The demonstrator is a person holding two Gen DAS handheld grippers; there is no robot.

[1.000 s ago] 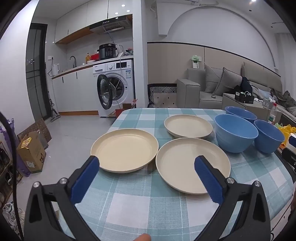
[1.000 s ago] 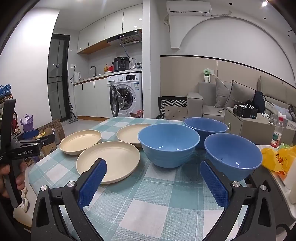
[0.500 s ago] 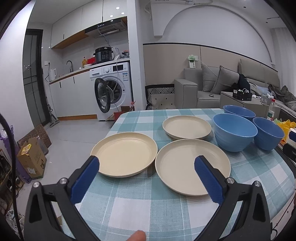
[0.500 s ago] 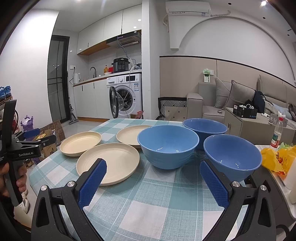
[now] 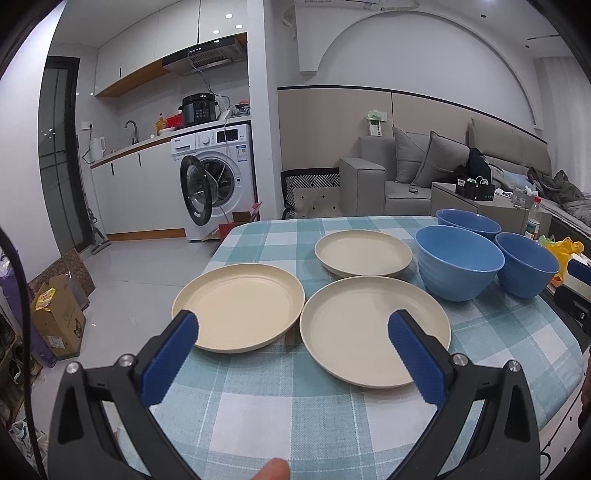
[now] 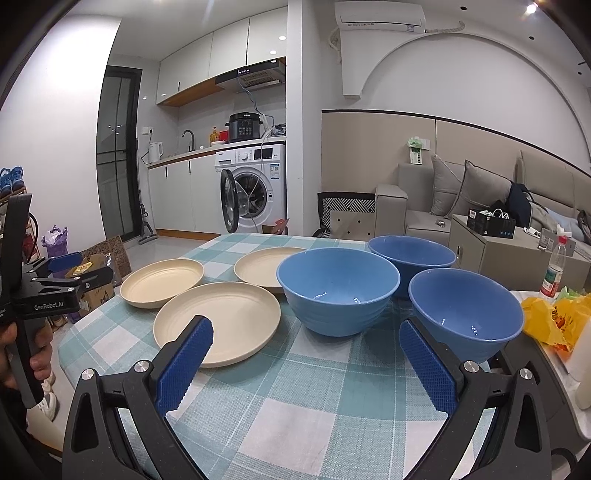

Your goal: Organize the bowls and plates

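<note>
Left gripper spread wide, empty, hovering short of near cream plate and left cream plate (touching rims, dead ahead). Right gripper equally wide, nearer blue bowls.

Even indoor light falls from recessed ceiling spots over the kitchen. Both fisheye views are sharp at the centre, with walls bowing and dark vignetting at the corners. Small highlights glint inside the blue bowls, and the plates cast soft, faint shadows on the surface.
</note>
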